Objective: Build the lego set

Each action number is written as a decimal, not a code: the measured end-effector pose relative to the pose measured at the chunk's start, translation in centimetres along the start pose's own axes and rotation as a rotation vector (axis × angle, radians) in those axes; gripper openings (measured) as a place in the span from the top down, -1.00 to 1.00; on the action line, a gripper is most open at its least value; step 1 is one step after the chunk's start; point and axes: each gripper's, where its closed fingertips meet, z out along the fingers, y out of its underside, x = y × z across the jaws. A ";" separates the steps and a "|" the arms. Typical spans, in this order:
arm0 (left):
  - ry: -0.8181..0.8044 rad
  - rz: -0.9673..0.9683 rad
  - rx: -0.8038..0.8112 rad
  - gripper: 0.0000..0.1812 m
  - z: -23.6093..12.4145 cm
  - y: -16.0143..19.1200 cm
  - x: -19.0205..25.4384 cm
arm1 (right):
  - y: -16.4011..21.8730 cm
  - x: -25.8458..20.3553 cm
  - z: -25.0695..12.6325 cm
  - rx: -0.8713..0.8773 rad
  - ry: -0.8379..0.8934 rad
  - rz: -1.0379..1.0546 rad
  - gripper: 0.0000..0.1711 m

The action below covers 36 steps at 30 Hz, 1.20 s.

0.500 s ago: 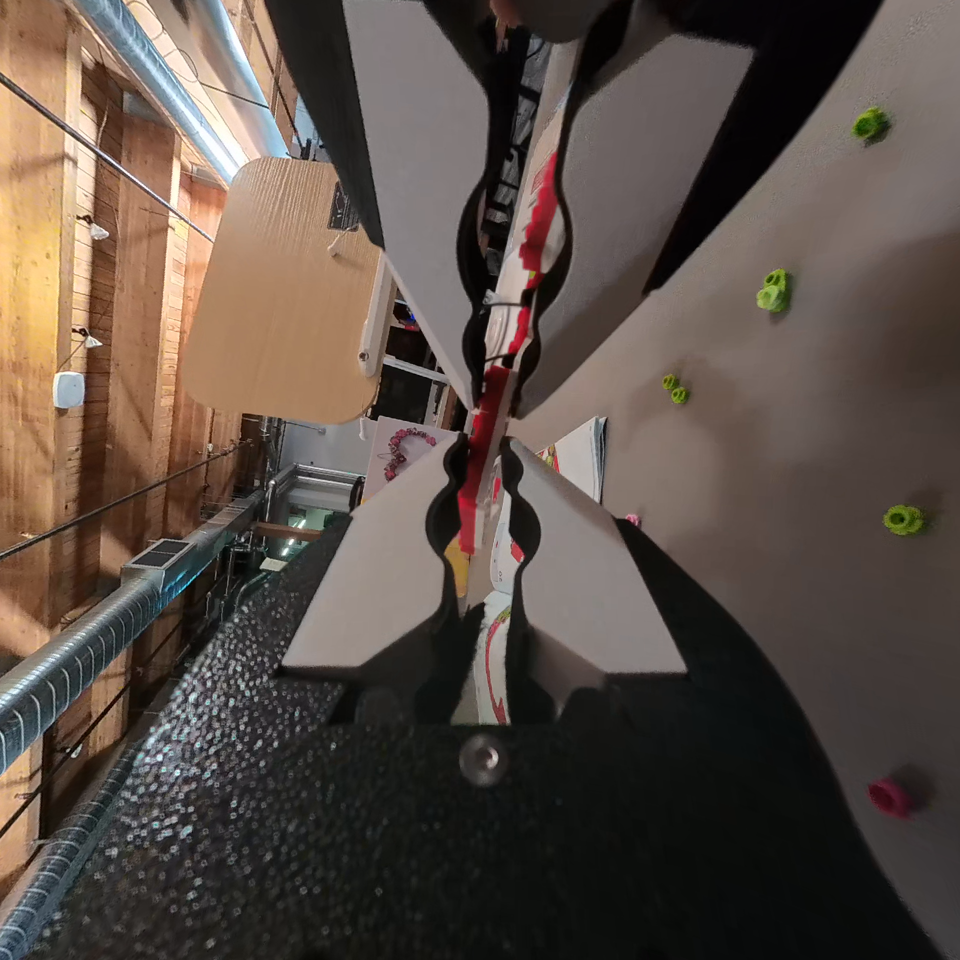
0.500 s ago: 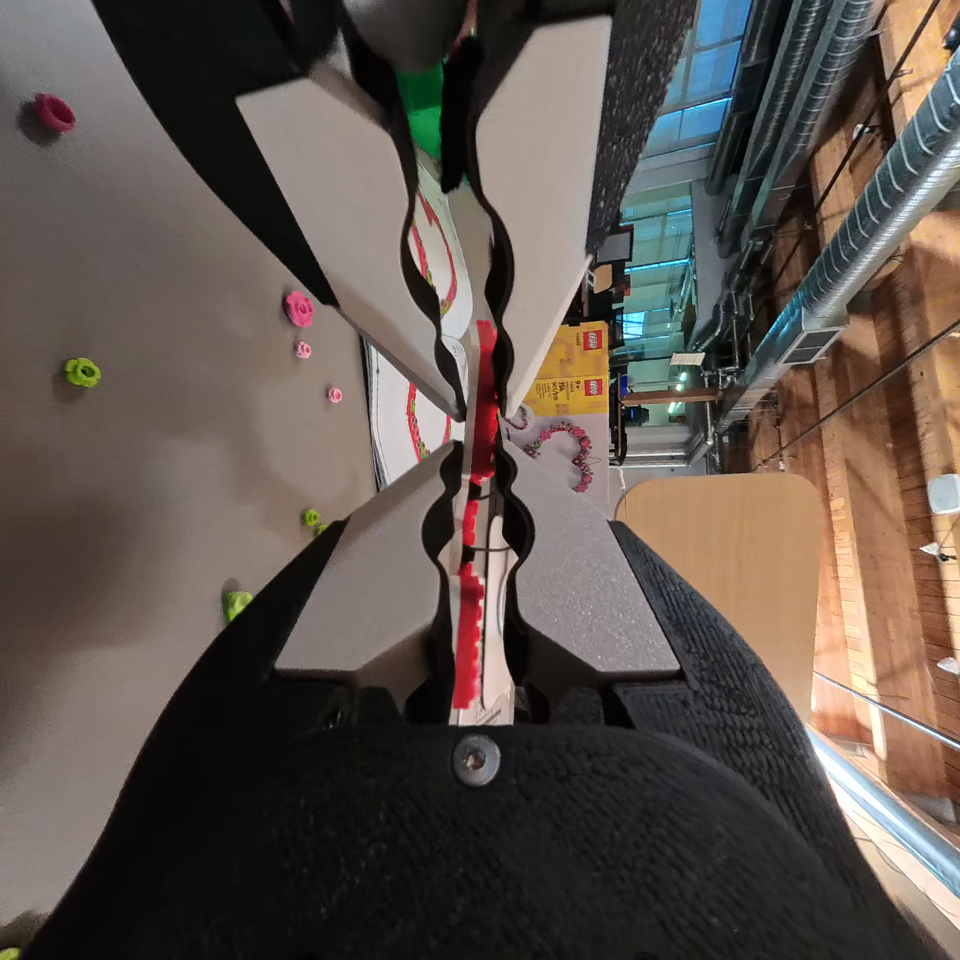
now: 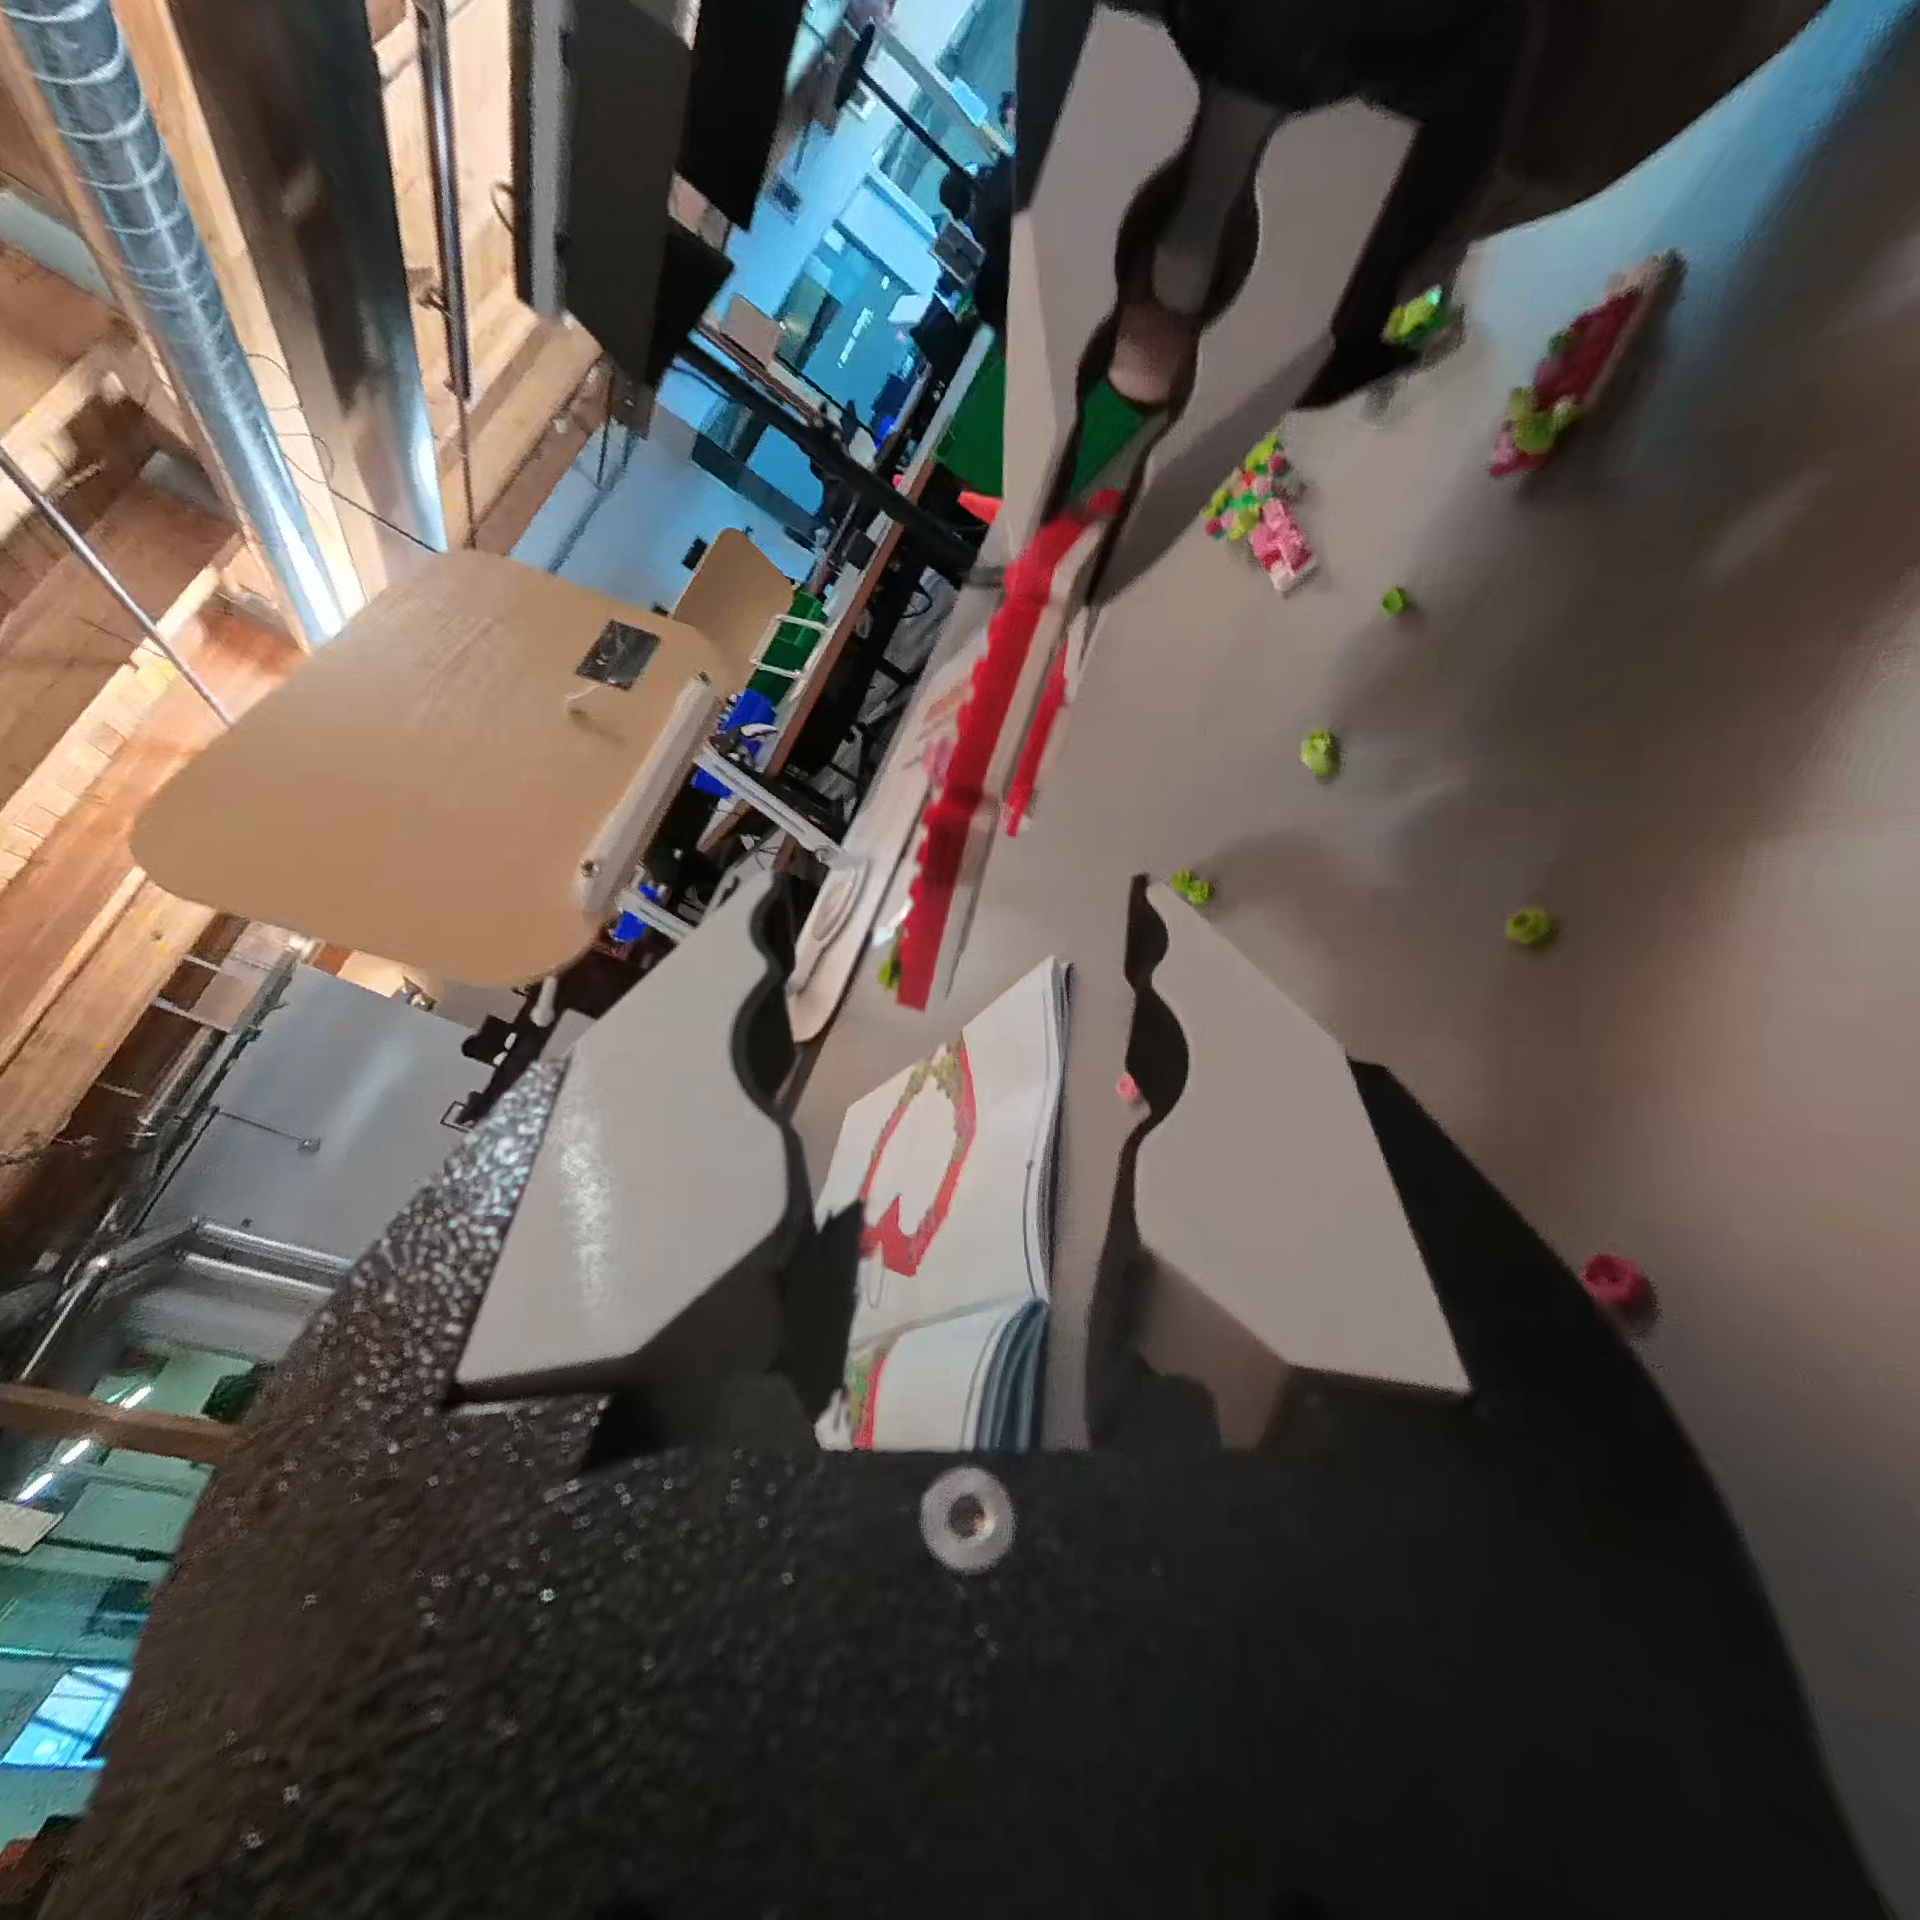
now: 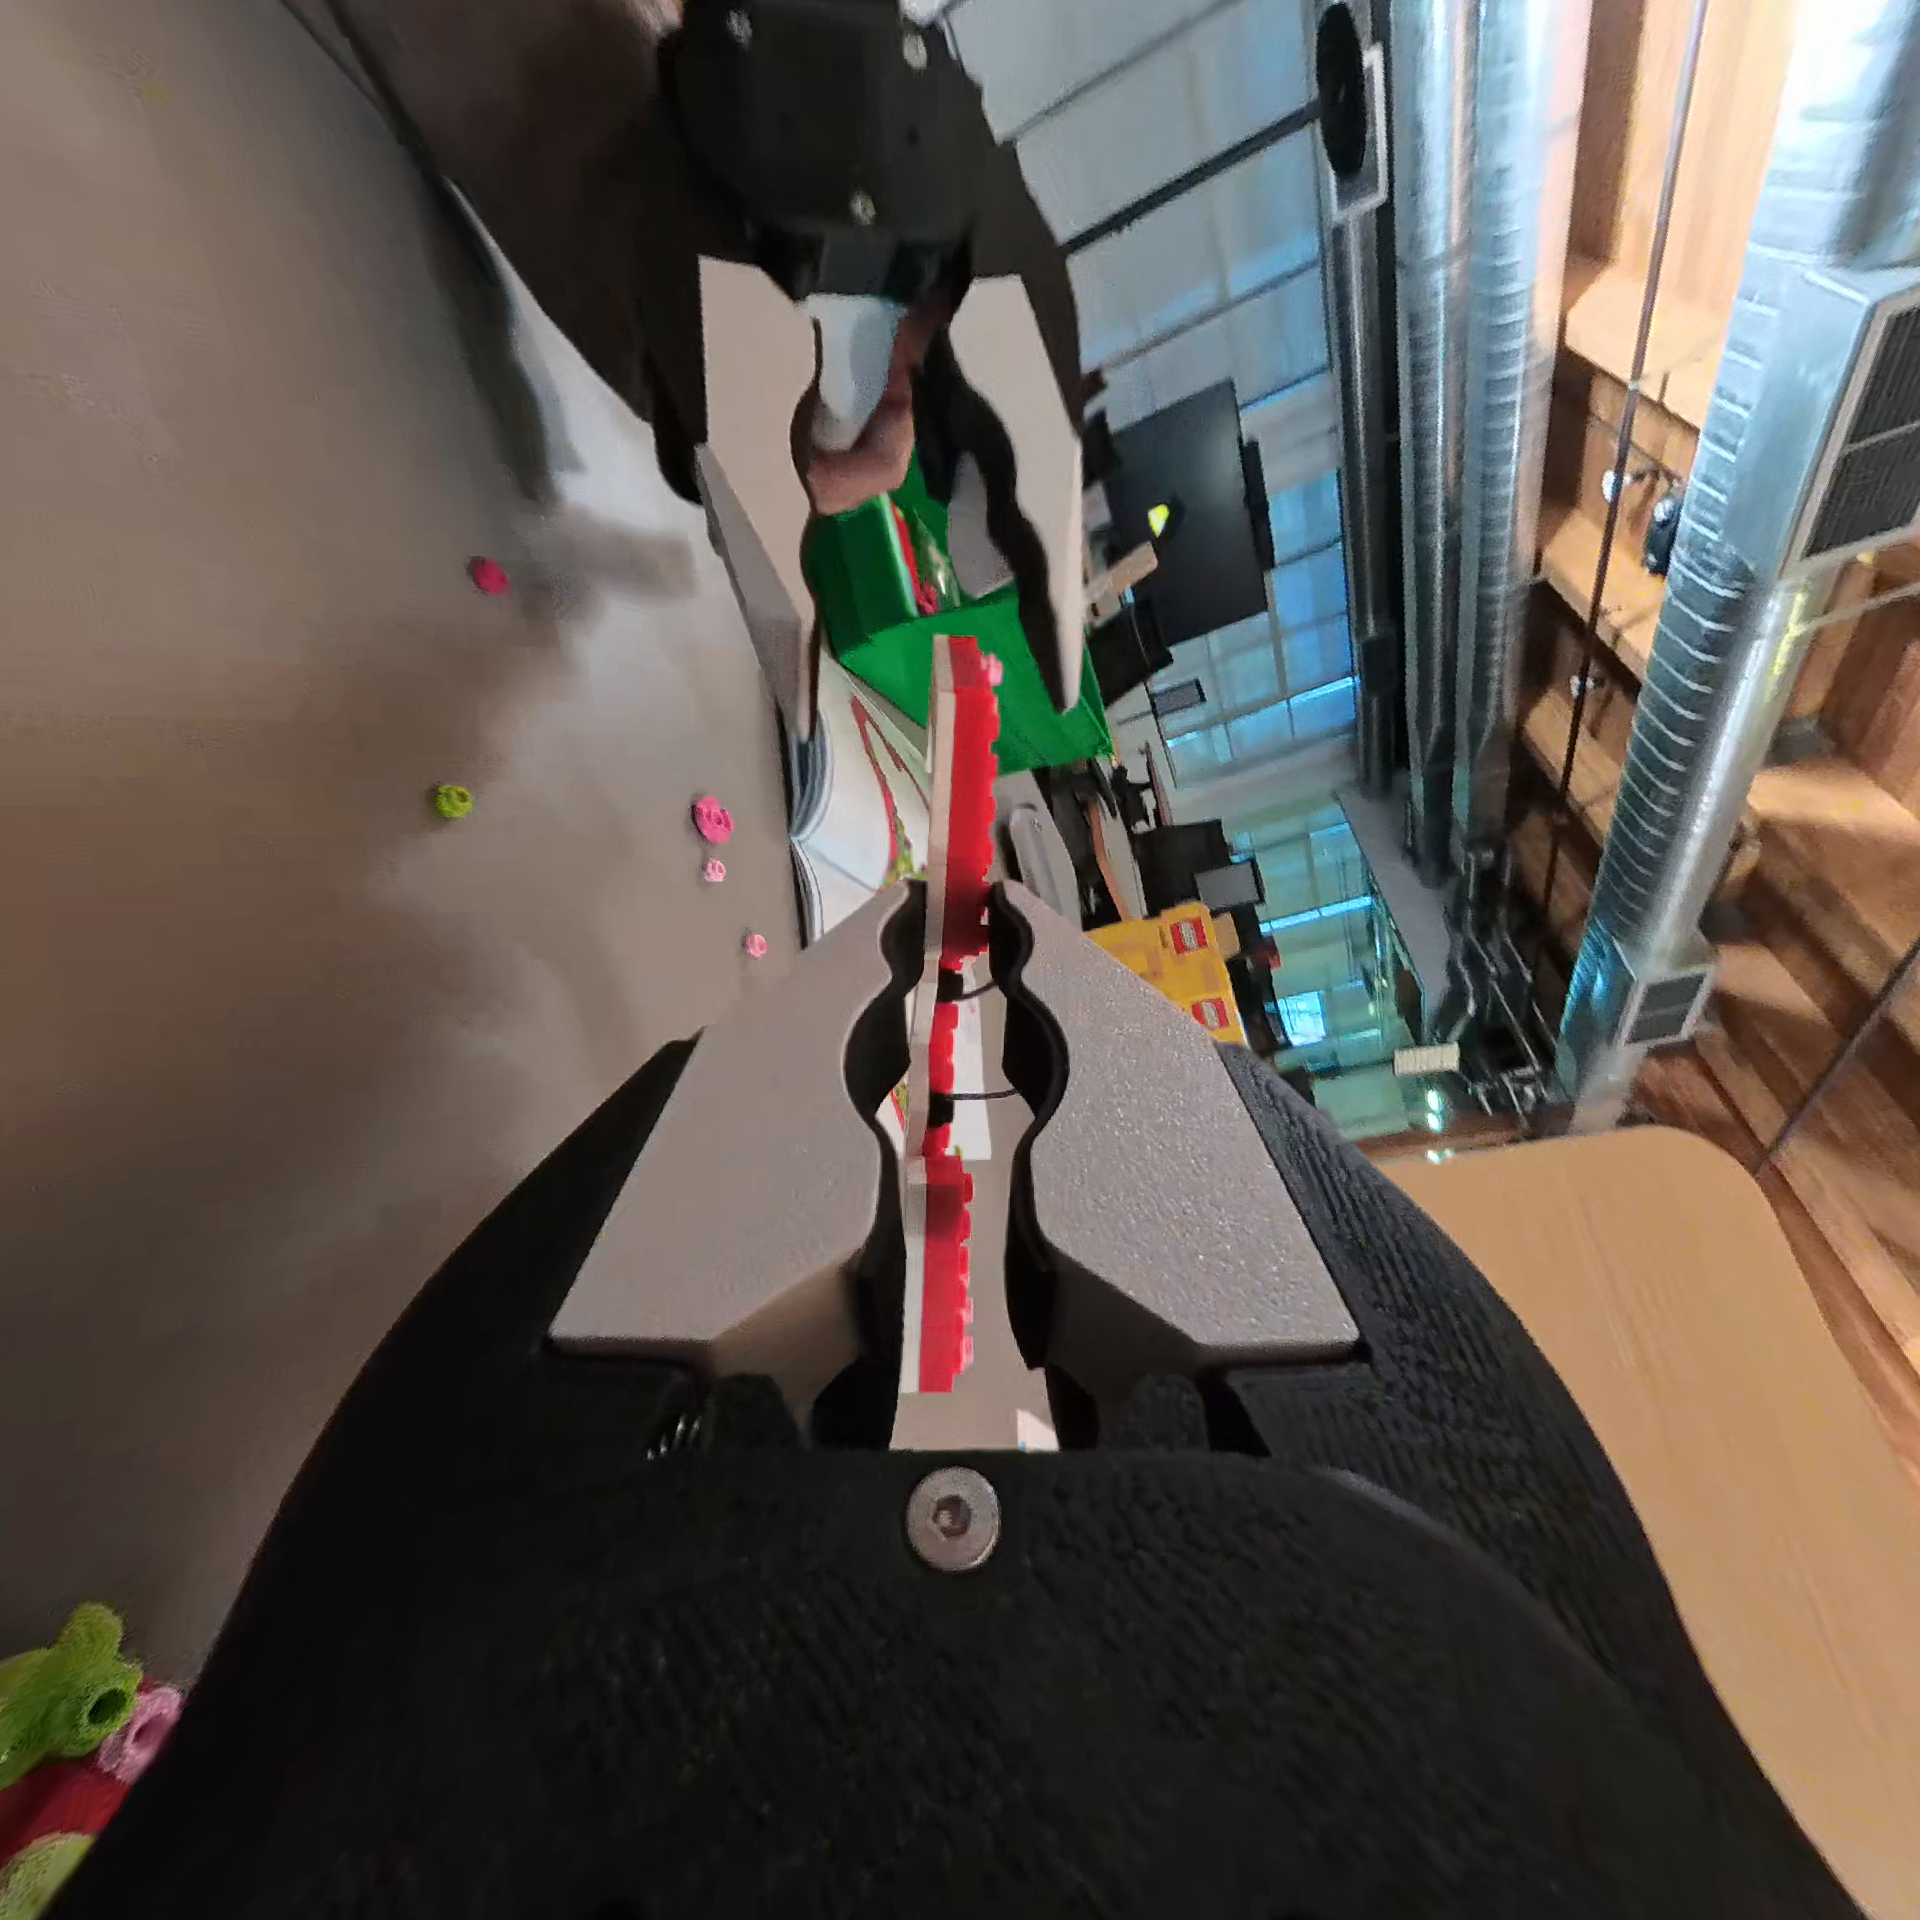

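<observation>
A flat build of red bricks on a pale plate (image 4: pixel 961 748) is seen edge-on and held off the grey table. My right gripper (image 4: pixel 958 899) is shut on one end of it. The left wrist view shows the same build (image 3: pixel 982 727) held at its far end by the right gripper (image 3: pixel 1081 530). My left gripper (image 3: pixel 951 894) is open and empty, a short way back from the near end of the build. It also shows open in the right wrist view (image 4: pixel 935 707), beyond the build's free end.
An open instruction booklet (image 3: pixel 956 1143) lies on the table below the left gripper. Loose green (image 3: pixel 1320 748) and pink (image 3: pixel 1616 1283) round pieces are scattered on the table (image 3: pixel 1558 1091). A brick cluster (image 3: pixel 1257 520) and another small build (image 3: pixel 1569 364) lie farther off. A green bin (image 4: pixel 935 644) stands behind. The tips of one gripper are about 6 centimetres away from the tips of the other.
My left gripper has opened, let go of the red build and drawn back from it. My right gripper still holds the build.
</observation>
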 end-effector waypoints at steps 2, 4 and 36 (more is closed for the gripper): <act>0.017 0.018 -0.019 0.36 0.1 0.7 0.5 | -0.3 -0.2 -0.1 0.038 -0.011 -0.008 0.88; 0.013 0.059 0.012 0.51 0.2 0.2 0.7 | -0.5 -0.5 -0.1 0.058 -0.034 -0.011 0.88; -0.056 0.255 -0.021 0.90 0.4 -0.1 1.3 | 1.6 0.0 0.3 -0.002 -0.025 0.113 0.66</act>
